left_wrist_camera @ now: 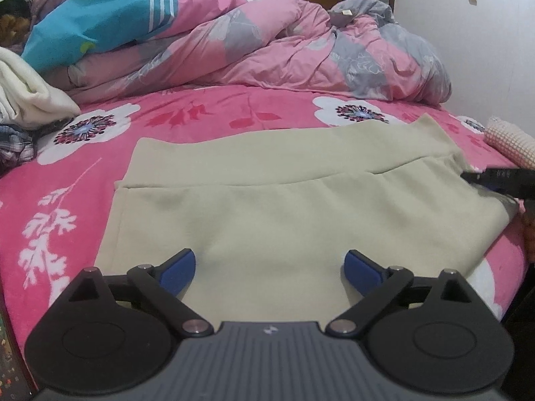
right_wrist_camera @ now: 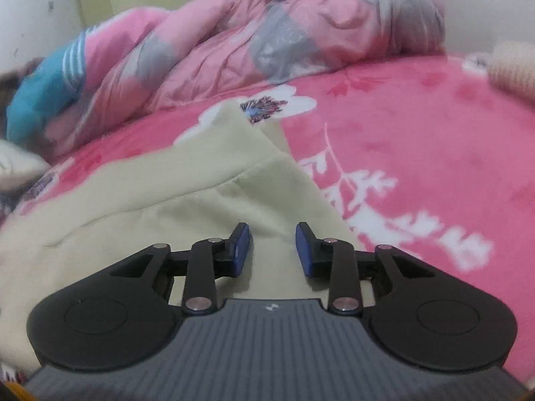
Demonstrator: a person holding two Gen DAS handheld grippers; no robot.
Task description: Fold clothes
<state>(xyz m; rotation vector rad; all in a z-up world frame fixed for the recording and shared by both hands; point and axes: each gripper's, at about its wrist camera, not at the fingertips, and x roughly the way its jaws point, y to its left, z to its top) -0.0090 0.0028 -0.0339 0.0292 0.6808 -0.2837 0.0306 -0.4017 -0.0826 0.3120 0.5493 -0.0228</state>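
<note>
A beige garment (left_wrist_camera: 284, 207) lies folded flat on the pink flowered bed sheet (left_wrist_camera: 83, 183), one layer lapped over another along a seam. My left gripper (left_wrist_camera: 270, 264) hovers over its near edge, jaws wide open, nothing between the blue pads. The right gripper's black tip (left_wrist_camera: 488, 178) shows at the garment's right edge. In the right wrist view, which is blurred, the right gripper (right_wrist_camera: 272, 244) sits over the beige garment (right_wrist_camera: 150, 200) near its right corner. Its jaws stand partly open with a clear gap and no cloth pinched.
A crumpled pink and grey quilt (left_wrist_camera: 301, 50) and a blue striped cover (left_wrist_camera: 100, 23) fill the far side of the bed. White cloth (left_wrist_camera: 30, 93) and plaid clothes (left_wrist_camera: 13, 147) lie at the left. A knitted beige item (left_wrist_camera: 511, 143) sits at the right edge.
</note>
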